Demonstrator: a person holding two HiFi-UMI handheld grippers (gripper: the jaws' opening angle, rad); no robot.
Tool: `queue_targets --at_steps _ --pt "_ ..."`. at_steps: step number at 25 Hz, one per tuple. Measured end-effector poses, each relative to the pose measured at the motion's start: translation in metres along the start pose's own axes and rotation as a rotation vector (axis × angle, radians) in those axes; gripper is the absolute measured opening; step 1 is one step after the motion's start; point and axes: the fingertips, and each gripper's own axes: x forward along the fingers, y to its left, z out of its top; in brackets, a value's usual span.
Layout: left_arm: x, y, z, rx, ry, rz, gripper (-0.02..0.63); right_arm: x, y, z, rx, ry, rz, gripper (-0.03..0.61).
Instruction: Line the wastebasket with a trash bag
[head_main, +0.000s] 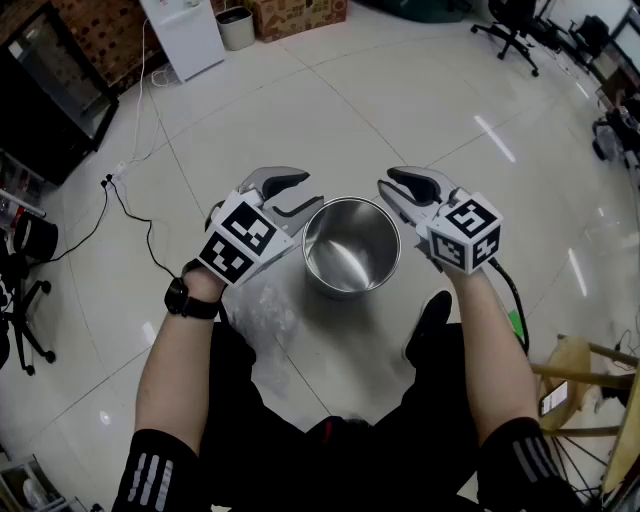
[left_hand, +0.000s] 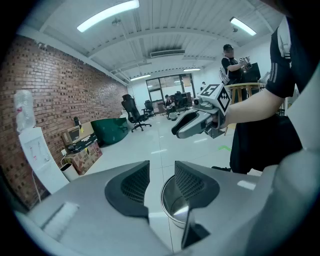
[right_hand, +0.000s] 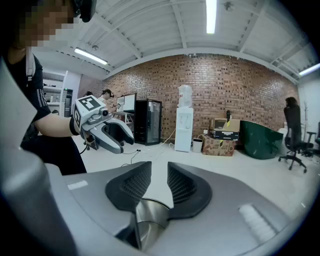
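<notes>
A shiny steel wastebasket stands upright on the pale tiled floor just in front of me, with nothing in it. My left gripper hovers at its left rim and my right gripper at its right rim, tips pointing away from me. Both stand open with a bare gap between the pads. In the left gripper view the jaws frame the basket's rim, with the right gripper beyond. The right gripper view shows its jaws over the basket. A pale crumpled patch, perhaps a thin bag, lies on the floor at the left.
A white water dispenser, a small bin and cardboard boxes stand at the far wall. A black cable runs across the floor at the left. A wooden stool is at the right, an office chair far back.
</notes>
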Motion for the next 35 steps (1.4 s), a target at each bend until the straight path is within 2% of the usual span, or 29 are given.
queue_targets --at_steps 8,12,17,21,30,35 --pt "-0.019 0.013 0.001 -0.011 -0.029 0.028 0.150 0.037 0.055 -0.030 -0.062 0.095 0.130 0.127" --pt "-0.039 0.027 -0.005 -0.028 -0.042 0.058 0.150 0.062 0.092 -0.045 -0.141 0.152 0.214 0.150" --pt "-0.060 0.042 -0.014 -0.056 -0.055 0.097 0.150 0.101 0.143 -0.064 -0.190 0.208 0.327 0.185" --pt "-0.075 0.053 -0.018 -0.076 -0.066 0.125 0.150 0.134 0.191 -0.092 -0.287 0.282 0.432 0.210" --pt "-0.122 0.088 -0.033 -0.143 -0.095 0.223 0.150 0.204 0.297 -0.161 -0.537 0.418 0.637 0.215" --pt "-0.133 0.094 -0.046 -0.170 -0.074 0.242 0.150 0.236 0.329 -0.229 -0.561 0.568 0.726 0.215"
